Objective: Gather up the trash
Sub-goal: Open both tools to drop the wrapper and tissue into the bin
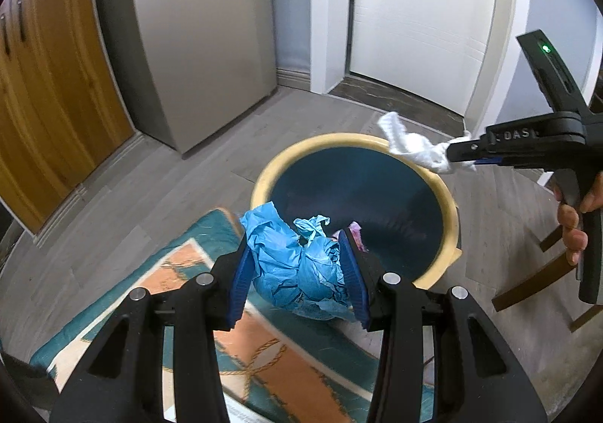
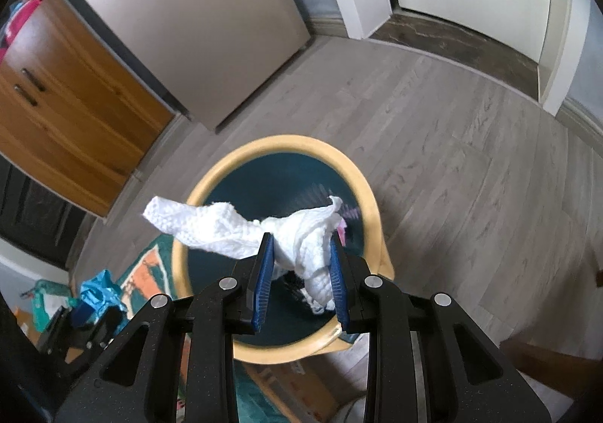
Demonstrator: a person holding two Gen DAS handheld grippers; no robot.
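Observation:
My left gripper (image 1: 297, 264) is shut on a crumpled blue paper wad (image 1: 297, 264), held just in front of the near rim of a round bin (image 1: 264, 174) with a cream rim and dark teal inside. My right gripper (image 2: 299, 272) is shut on a white paper towel (image 2: 301, 238) and holds it over the open bin (image 2: 211, 181). In the left wrist view the right gripper (image 1: 458, 155) shows at the right, with the towel (image 1: 410, 144) hanging over the bin's far rim. The left gripper (image 2: 88, 313) and its blue wad (image 2: 98, 293) show at lower left in the right wrist view.
The bin stands on a grey wood floor beside a teal and orange rug (image 1: 264, 359). A grey fridge (image 1: 199, 38) and a wooden cabinet (image 1: 49, 91) stand at the back left, a white door (image 1: 418, 8) behind. Wooden chair legs (image 1: 535, 283) are at the right.

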